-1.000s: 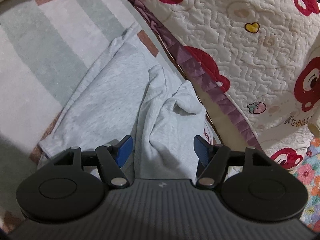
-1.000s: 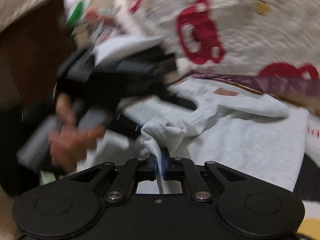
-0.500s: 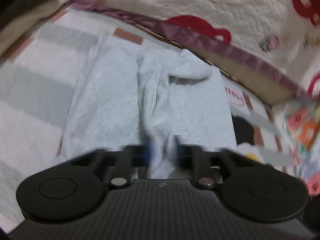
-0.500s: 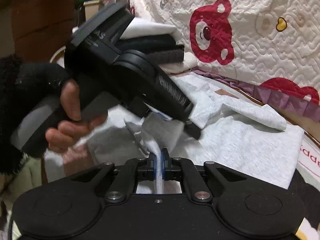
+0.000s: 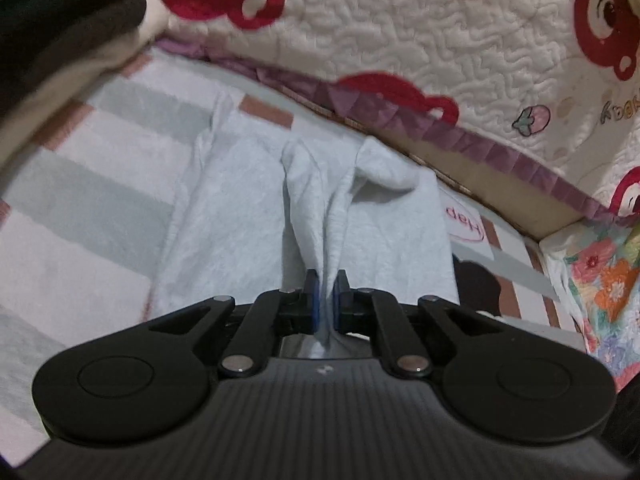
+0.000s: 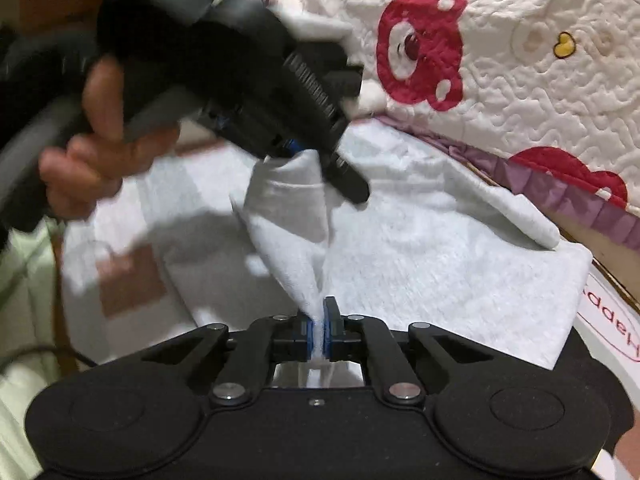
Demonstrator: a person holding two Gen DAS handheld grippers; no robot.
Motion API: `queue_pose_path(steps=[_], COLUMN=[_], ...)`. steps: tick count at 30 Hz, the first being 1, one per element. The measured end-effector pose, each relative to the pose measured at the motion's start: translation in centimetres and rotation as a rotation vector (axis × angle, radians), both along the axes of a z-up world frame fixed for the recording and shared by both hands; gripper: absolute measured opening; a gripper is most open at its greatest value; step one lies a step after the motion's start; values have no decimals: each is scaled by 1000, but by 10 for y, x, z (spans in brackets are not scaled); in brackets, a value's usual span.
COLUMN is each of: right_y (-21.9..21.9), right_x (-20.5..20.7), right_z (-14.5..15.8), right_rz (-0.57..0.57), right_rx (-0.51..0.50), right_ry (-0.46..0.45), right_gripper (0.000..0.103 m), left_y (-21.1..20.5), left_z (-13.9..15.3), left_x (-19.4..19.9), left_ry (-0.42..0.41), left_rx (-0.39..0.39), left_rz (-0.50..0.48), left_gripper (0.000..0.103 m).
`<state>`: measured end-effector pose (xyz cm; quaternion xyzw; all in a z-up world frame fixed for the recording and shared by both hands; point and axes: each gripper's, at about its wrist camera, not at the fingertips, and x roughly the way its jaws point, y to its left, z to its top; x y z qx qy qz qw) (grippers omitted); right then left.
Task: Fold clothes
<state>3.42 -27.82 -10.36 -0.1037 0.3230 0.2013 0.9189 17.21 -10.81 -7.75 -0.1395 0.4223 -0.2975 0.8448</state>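
Pale grey garment point(image 5: 224, 216) lies spread on striped mat point(image 5: 80, 208), far edge just beside quilted bear blanket point(image 5: 460, 40).

Left gripper point(image 5: 325, 280): jaws nearly closed, pinching raised ridge of garment cloth.

Right gripper point(image 6: 319, 322): jaws closed on near edge of same garment; cloth stretches from it up to left gripper.

Judged step: mid-fold, both grippers lifting gathered edge.

Next move likely calls for carrying pinched edge across body, keeping it taut and level, then laying flat.

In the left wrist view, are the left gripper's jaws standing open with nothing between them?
No, the left gripper is closed on a raised fold of the grey garment.
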Motion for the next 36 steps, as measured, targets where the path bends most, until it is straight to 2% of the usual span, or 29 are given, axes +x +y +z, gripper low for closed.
queue_pose_path(steps=[4,7,9,12,14,16,18,22,25,27,32,36], right_y=[5,13,15,11,5,-5,-5,2,2,6,20,17], right_x=[-6,-7,-7,-7,-2,7,9,7,8,7,7,10], right_z=[13,-1,-13,-14,-5,0,1,-2,-4,-1,4,-1], right_rz=[47,65,65,43,-2,-88,-105,-67,-58,-27,71,70], right_rx=[24,12,2,24,111,231,272,230,228,210,116,106], right_ry=[-56,-10,25,31,53,124,157,162,172,152,110,135], right_gripper=[5,5,5,5,5,5,5,5,5,6,5,5], left_y=[7,2,-6,-5,-2,2,5,-1,4,11,27,40], left_z=[15,2,-1,15,23,26,24,27,31,29,23,18], left_x=[-12,-13,-13,-12,-13,-10,-4,-1,-4,-3,-2,-1], left_ry=[-49,-23,-43,-90,-111,-108,-86,-86,-82,-48,36,104], left_rx=[67,183,229,180,171,182,191,191,187,186,184,182], left_rz=[-23,-28,-48,-54,-59,-56,-10,-24,2,25,85,132], left_gripper=[6,6,6,6,6,6,6,6,3,0,0,6])
